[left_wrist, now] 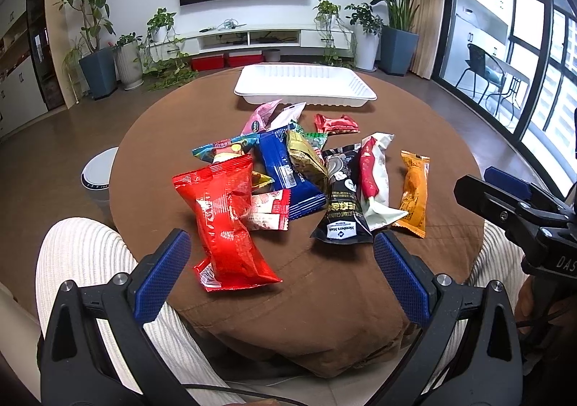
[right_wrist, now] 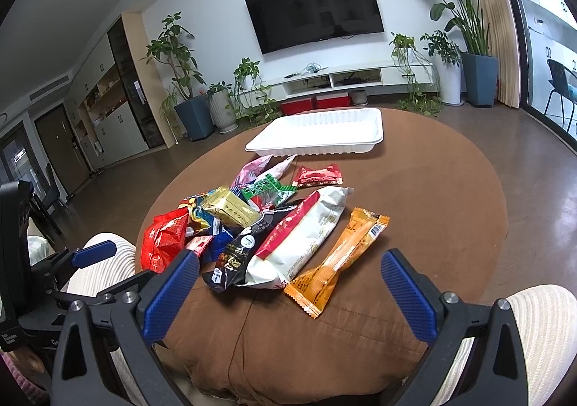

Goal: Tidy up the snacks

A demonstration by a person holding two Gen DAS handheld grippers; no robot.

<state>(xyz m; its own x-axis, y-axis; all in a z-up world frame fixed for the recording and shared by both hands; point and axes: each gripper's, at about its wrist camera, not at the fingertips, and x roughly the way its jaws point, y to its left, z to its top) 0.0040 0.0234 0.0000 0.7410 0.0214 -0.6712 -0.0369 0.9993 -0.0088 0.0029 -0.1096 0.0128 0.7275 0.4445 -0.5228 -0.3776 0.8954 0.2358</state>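
Left gripper (left_wrist: pixel 281 279): jaws wide apart, holding nothing, near the red packet (left_wrist: pixel 225 225).
Right gripper (right_wrist: pixel 288 292): equally spread, empty, before the orange packet (right_wrist: pixel 337 263).
Snacks: heaped mid-table, short of the empty white tray (right_wrist: pixel 317 133).
Risk: overlapping wrappers may drag neighbours or slip.

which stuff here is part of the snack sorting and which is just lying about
For the job: white tray, big red bag, blue packet, gold packet, black packet, white-and-red packet, orange packet, small red packet.

Just there: television, potted plants, white stool.
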